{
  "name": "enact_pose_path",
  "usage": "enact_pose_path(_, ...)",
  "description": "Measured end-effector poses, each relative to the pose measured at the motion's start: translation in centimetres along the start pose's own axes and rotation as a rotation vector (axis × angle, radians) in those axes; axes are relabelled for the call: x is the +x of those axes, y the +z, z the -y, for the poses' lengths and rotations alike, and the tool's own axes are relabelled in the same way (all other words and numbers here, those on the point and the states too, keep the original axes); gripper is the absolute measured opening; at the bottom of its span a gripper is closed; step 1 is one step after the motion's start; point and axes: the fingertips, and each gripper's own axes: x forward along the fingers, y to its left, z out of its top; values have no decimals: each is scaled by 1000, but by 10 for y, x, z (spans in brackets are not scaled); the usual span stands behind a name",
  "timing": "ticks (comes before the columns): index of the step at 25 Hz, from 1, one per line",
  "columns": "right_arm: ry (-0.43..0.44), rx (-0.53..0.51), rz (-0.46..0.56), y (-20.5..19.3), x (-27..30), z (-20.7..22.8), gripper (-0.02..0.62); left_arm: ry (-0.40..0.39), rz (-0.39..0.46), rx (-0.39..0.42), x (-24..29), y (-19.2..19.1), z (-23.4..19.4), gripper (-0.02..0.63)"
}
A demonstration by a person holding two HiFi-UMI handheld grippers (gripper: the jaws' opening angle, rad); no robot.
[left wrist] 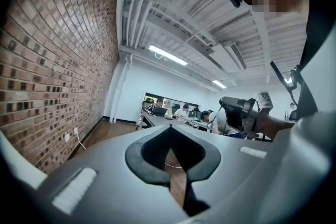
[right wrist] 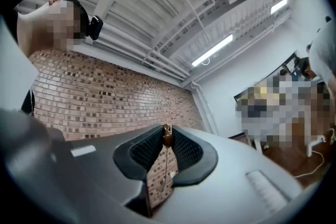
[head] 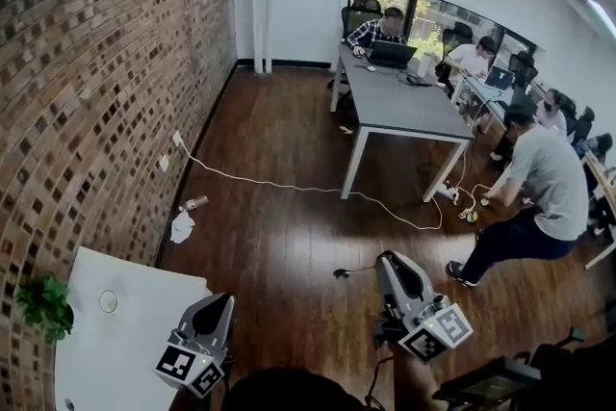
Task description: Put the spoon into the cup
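My right gripper (head: 386, 260) hangs over the wooden floor, right of the white table (head: 135, 342), and is shut on a thin spoon (head: 339, 273) that sticks out to the left. In the right gripper view the spoon's brown end (right wrist: 167, 137) is pinched between the jaw tips (right wrist: 167, 132). My left gripper (head: 219, 303) is above the table's right corner, and its jaws (left wrist: 169, 128) meet at the tips with nothing in them. The right gripper (left wrist: 223, 105) also shows in the left gripper view. A small pale round thing (head: 108, 301) on the table may be the cup.
A potted plant (head: 43, 305) stands at the table's left edge, by the brick wall (head: 96, 63). A white cable (head: 289, 188), a crumpled paper (head: 182, 227) and a bottle lie on the floor. A person (head: 539, 197) crouches at the right; others sit at a grey desk (head: 399, 101).
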Motion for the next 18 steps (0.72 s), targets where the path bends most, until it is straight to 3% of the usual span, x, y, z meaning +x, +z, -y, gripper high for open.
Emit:
enact_pose_path(9, 302, 91, -109, -50, 96, -79, 58, 331, 47, -2, -98, 14, -59, -6)
enact_pose_path(13, 463, 146, -173, -83, 136, -138, 58, 511, 71, -11, -159, 16, -83, -6)
enact_pose_path(18, 611, 167, -234, -119, 166, -220, 58, 665, 111, -32, -235, 9, -107, -6)
